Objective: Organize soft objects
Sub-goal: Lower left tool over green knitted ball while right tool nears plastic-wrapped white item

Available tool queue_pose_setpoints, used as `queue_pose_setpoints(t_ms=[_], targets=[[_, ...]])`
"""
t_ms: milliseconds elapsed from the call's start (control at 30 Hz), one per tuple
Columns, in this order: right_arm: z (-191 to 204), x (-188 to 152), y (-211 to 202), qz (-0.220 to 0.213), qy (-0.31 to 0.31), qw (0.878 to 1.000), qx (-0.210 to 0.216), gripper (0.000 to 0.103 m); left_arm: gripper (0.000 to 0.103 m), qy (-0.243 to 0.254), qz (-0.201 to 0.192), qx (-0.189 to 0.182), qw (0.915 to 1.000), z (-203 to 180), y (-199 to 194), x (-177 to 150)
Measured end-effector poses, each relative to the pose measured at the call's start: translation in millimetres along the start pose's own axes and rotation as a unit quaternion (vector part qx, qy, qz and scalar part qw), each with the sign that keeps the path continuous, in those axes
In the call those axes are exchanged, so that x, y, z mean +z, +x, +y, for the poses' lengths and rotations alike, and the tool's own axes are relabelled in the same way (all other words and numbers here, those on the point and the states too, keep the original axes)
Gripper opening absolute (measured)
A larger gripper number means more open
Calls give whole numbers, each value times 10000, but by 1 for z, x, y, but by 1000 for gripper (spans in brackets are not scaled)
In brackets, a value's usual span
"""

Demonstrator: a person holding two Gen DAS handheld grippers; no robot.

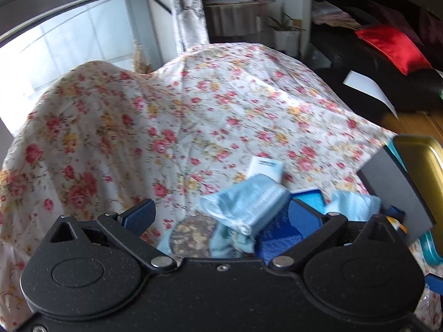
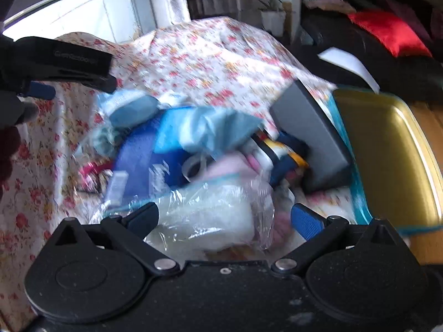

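A pile of soft objects lies on a floral cloth (image 1: 193, 105). In the left wrist view my left gripper (image 1: 221, 215) is open above a light blue plastic-wrapped pack (image 1: 249, 204), a dark blue cloth (image 1: 279, 238) and a brown patterned item (image 1: 191, 235). In the right wrist view my right gripper (image 2: 227, 218) is open over a clear plastic bag with white soft stuff (image 2: 210, 215). Behind it lie a pale blue bag (image 2: 216, 130), a blue cloth (image 2: 138, 155) and a pink soft item (image 2: 229, 166). The left gripper's body (image 2: 55, 63) shows at upper left.
A gold tin (image 2: 387, 160) and a grey box (image 2: 313, 138) stand at the right of the pile; both also show in the left wrist view, the tin (image 1: 420, 160) and the box (image 1: 396, 191). A red cushion (image 1: 393, 47) lies on a dark sofa behind. A window is at the left.
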State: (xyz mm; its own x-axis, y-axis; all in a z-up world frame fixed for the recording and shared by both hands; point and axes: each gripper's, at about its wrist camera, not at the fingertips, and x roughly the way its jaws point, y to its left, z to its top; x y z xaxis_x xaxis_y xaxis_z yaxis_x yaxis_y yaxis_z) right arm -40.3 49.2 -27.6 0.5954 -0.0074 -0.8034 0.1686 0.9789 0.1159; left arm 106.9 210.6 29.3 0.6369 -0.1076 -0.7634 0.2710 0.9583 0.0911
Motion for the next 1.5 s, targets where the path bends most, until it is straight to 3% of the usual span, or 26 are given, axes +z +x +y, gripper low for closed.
queue_pose_setpoints(t_ms=[233, 367, 467, 567, 667, 733, 833, 933, 1000, 1133, 1267, 1500], targets=[[-46, -33, -7, 215, 428, 9983, -340, 101, 99, 328, -42, -299, 9990, -22, -12, -6], [-66, -30, -11, 195, 858, 9960, -174, 102, 99, 413, -153, -452, 9980, -33, -26, -8], [-70, -24, -16, 180, 765, 9969, 78, 102, 99, 393, -125, -535, 9977, -37, -32, -9], [-64, -20, -19, 194, 187, 9990, 347, 102, 99, 278, 60, -465, 9985, -41, -31, -11], [-51, -24, -22, 273, -899, 9931, 700, 102, 99, -77, 249, -512, 9983, -41, -33, -13], [-40, -31, -24, 326, -1737, 9813, 764, 102, 99, -352, 278, -491, 9978, -40, -37, -15], [-25, -48, -20, 375, -2886, 9542, 685, 102, 99, -720, 381, -486, 9955, -40, -40, -20], [-16, -59, -8, 558, -3410, 9351, 784, 102, 99, -964, 571, -472, 9926, -39, -39, -29], [-15, -61, 1, 654, -3479, 9315, 837, 102, 99, -992, 668, -402, 9920, -39, -38, -36], [-16, -56, 18, 832, -3360, 9337, 919, 95, 99, -1025, 835, -267, 9909, -37, -38, -49], [-23, -54, 28, 964, -3212, 9380, 878, 67, 99, -1149, 941, -244, 9886, -29, -39, -58], [-53, -35, 24, 902, -2318, 9612, 1189, 57, 99, -1299, 899, -192, 9873, -11, -47, -67]])
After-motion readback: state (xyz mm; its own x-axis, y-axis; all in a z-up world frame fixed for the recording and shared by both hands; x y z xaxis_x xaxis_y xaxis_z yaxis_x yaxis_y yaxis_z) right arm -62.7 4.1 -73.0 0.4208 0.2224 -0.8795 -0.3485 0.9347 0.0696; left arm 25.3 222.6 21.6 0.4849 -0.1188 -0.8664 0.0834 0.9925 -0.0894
